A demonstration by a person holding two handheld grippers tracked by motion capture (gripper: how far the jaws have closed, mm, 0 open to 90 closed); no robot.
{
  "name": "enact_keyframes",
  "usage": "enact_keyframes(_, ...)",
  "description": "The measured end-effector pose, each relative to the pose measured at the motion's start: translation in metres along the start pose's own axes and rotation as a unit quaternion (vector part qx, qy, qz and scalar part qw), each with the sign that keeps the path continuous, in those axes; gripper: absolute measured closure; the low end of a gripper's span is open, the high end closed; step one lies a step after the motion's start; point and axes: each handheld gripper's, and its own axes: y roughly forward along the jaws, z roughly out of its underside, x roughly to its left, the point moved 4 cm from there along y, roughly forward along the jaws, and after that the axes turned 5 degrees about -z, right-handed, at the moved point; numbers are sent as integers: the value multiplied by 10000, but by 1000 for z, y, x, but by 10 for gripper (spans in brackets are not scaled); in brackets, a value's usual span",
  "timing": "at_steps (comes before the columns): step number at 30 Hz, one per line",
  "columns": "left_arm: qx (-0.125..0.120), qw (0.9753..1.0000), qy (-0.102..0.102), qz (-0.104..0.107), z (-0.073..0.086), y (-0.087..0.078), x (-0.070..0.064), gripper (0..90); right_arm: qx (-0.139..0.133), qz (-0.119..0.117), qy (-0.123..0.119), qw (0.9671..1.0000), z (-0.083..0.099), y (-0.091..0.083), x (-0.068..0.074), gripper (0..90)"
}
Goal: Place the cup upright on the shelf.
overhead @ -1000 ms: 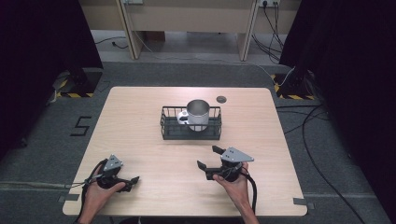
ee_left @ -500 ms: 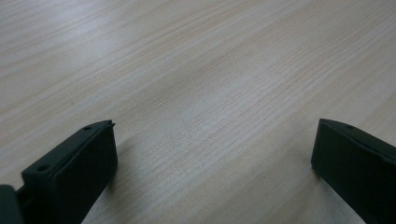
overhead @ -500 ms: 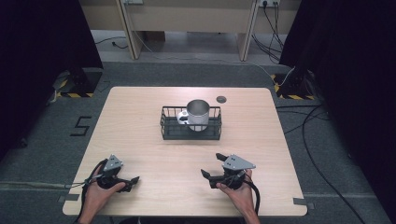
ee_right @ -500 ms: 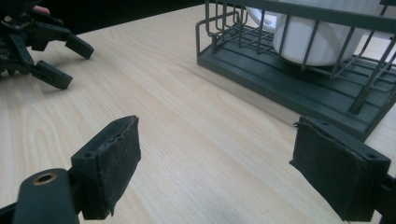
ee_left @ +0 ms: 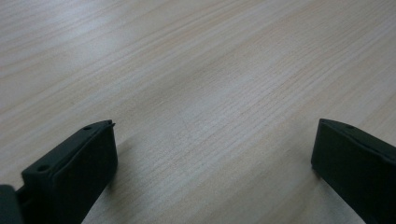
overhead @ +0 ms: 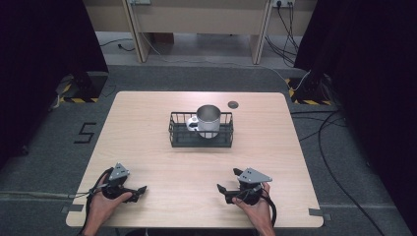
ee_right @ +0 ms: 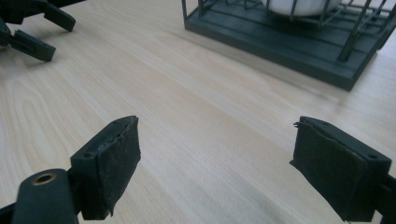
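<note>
- Left gripper [overhead: 139, 190]: sits in the lower left of the high view, held by the person's left hand [overhead: 104, 203] near the front edge of the table [overhead: 147, 128]. Its jaws are spread wide. In the left gripper view the two black jaws rise at the lower left and lower right corners with bare wood between them; nothing is held.
- Right gripper [overhead: 228, 180]: sits in the lower right-centre of the high view, held by the right hand [overhead: 255, 209], its grey three-cornered plate facing up. Its jaws are also spread wide. In the right gripper view the pads [ee_right: 122, 154] stand far apart over bare tabletop; nothing is gripped. Whether the jaws touch the wood cannot be told.
- Wire basket [overhead: 178, 140]: dark, rectangular, at the centre of the high view and well apart from both grippers. In the right gripper view its base fills the upper right.
- Metal mug [overhead: 209, 122]: stands upright inside the basket, toward its right half, with a white object [overhead: 192, 123] just beside it on the left.
- Small dark disc [overhead: 233, 104]: lies on the table beyond the basket, to its upper right.
</note>
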Motion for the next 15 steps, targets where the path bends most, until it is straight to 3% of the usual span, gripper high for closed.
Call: enact_keyframes(15, 1, 10000, -1, 0, 0, 0, 0, 0, 414, 194, 126, 9989, 18, -12, -3, 151)
